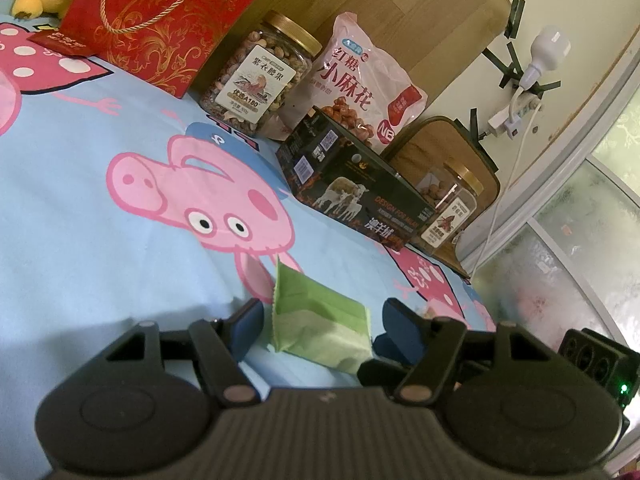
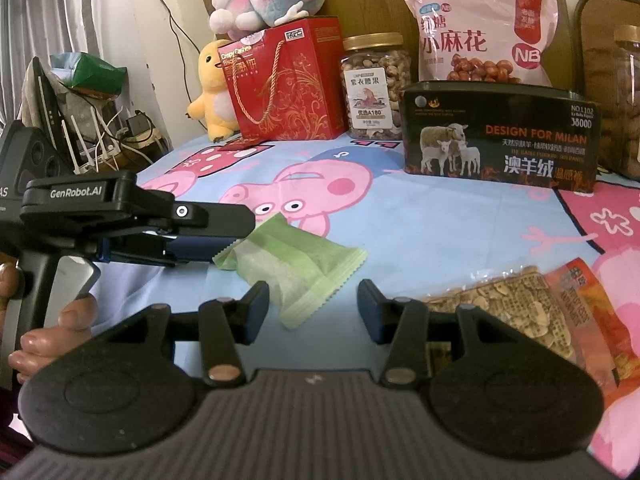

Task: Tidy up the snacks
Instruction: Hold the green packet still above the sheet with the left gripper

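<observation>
A pale green snack packet point(image 1: 320, 320) lies on the cartoon-pig bed sheet point(image 1: 100, 240). It sits between the fingers of my left gripper point(image 1: 322, 320), which is open, with a small gap at each pad. In the right wrist view the green packet point(image 2: 296, 268) lies just ahead. My right gripper point(image 2: 312, 304) stands open around its near corner without touching it. The left gripper point(image 2: 236, 234) reaches in from the left to the packet's far end, a hand on its handle.
Along the headboard stand a red gift bag point(image 2: 284, 84), a cashew jar point(image 2: 376, 88), a pink bag of twists point(image 2: 480, 32), a dark box point(image 2: 500, 136) and a second jar point(image 1: 448, 208). A seed packet point(image 2: 500, 304) and an orange packet point(image 2: 584, 312) lie at the right. Plush toys point(image 2: 216, 92) sit at the back left.
</observation>
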`<move>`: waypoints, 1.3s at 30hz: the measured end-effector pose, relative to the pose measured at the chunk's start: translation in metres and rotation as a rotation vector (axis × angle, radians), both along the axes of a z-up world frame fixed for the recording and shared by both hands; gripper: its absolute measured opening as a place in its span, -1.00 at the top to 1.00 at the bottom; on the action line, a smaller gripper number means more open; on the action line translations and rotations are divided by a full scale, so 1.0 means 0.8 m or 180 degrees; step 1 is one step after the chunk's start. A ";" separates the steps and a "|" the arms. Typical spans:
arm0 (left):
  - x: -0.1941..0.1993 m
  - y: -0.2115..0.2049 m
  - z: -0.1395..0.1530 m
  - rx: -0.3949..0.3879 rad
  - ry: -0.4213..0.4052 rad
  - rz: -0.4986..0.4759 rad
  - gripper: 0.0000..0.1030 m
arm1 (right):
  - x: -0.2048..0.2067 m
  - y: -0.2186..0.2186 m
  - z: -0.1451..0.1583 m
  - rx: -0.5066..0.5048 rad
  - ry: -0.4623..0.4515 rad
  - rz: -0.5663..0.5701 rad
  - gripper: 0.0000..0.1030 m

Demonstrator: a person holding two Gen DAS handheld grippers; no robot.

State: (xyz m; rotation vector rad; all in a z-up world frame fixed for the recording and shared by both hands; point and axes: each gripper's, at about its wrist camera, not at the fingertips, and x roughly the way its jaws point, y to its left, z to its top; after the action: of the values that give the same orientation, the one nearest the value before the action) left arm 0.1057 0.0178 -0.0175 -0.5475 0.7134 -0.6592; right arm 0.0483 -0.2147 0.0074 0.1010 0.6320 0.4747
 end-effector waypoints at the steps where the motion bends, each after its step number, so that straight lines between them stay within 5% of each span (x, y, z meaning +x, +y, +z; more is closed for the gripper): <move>1: 0.000 0.000 0.000 -0.0001 0.0002 0.0000 -0.31 | 0.000 0.000 0.000 0.0000 0.0000 0.0000 -0.01; 39: 0.014 0.000 0.014 0.0053 0.0026 -0.0013 -0.28 | 0.000 0.008 0.001 -0.0146 -0.0036 0.0085 -0.15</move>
State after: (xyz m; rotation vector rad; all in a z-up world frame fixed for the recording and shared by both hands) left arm 0.1167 0.0180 -0.0065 -0.5338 0.7273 -0.6545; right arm 0.0483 -0.2081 0.0080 0.0462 0.6334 0.4861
